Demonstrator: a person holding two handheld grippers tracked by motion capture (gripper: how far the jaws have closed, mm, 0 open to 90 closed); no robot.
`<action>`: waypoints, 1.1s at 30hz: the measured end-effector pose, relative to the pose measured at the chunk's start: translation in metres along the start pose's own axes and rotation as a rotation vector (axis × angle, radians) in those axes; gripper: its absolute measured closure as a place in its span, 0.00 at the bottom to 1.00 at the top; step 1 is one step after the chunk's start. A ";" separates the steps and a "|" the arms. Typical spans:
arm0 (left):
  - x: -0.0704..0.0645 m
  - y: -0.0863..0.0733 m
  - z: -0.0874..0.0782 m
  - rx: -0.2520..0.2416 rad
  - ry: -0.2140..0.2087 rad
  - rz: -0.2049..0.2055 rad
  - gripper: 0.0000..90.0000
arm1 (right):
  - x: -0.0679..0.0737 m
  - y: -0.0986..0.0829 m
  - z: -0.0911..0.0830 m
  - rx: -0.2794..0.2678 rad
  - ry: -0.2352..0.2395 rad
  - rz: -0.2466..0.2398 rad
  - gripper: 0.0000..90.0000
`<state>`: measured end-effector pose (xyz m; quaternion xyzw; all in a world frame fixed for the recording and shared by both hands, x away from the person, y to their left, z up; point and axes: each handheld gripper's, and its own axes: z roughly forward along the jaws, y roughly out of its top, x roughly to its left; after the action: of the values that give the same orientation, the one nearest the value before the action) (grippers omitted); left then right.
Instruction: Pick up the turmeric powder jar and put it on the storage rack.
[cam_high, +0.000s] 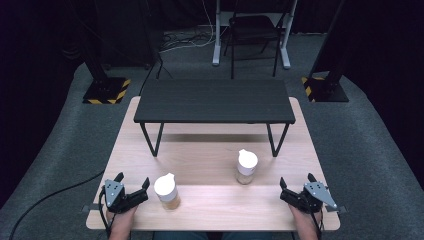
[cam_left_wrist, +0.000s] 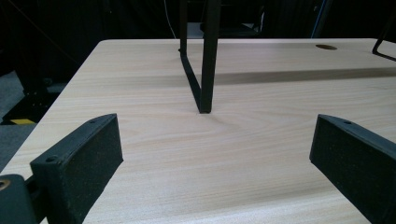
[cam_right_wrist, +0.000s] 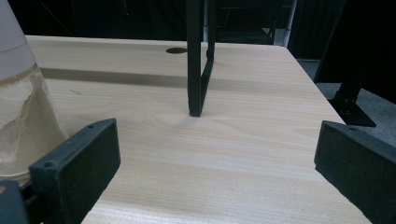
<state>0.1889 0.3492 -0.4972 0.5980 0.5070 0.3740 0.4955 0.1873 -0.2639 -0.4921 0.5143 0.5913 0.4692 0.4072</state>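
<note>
1. Resting both hands at the near edge of the table (cam_high: 210, 200), I hold my left gripper (cam_high: 133, 183) and right gripper (cam_high: 296, 183) low over the wood, and both sets of fingers are spread wide with nothing between them.

2. Just beyond my left fingers (cam_left_wrist: 79, 158), on their inner side, stands the near jar (cam_high: 167, 191), upright with a white lid and a tan filling. It is close beside the inner left finger, not between the two.

3. Farther off and toward my right stands the far jar (cam_high: 246, 167), also upright. In the right gripper view its glass wall (cam_right_wrist: 23, 116) rises just past my right inner finger (cam_right_wrist: 77, 163), off to that side rather than in the gap.

4. Each jar's long axis is vertical, so I judge a level side grasp suits both. My left hand is clearly the nearer one to the near jar; my right hand is the nearer one to the far jar, though a longer reach inward and forward is needed.

5. Beyond both jars a black shelf (cam_high: 214, 102) stands on thin legs, one leg (cam_left_wrist: 205, 60) straight ahead of my left fingers.
</note>
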 end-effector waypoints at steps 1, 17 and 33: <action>0.000 0.000 0.000 0.000 0.000 0.000 0.02 | 0.000 0.000 0.000 0.000 0.002 -0.001 0.00; -0.002 0.007 -0.006 0.014 0.016 -0.049 0.02 | -0.003 0.000 0.000 -0.001 0.014 0.006 0.00; -0.006 0.023 -0.014 0.040 -0.001 -0.021 0.02 | -0.004 0.001 0.000 0.007 0.027 0.001 0.00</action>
<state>0.1794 0.3467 -0.4711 0.6025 0.5203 0.3585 0.4877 0.1886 -0.2682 -0.4910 0.5097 0.5981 0.4742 0.3969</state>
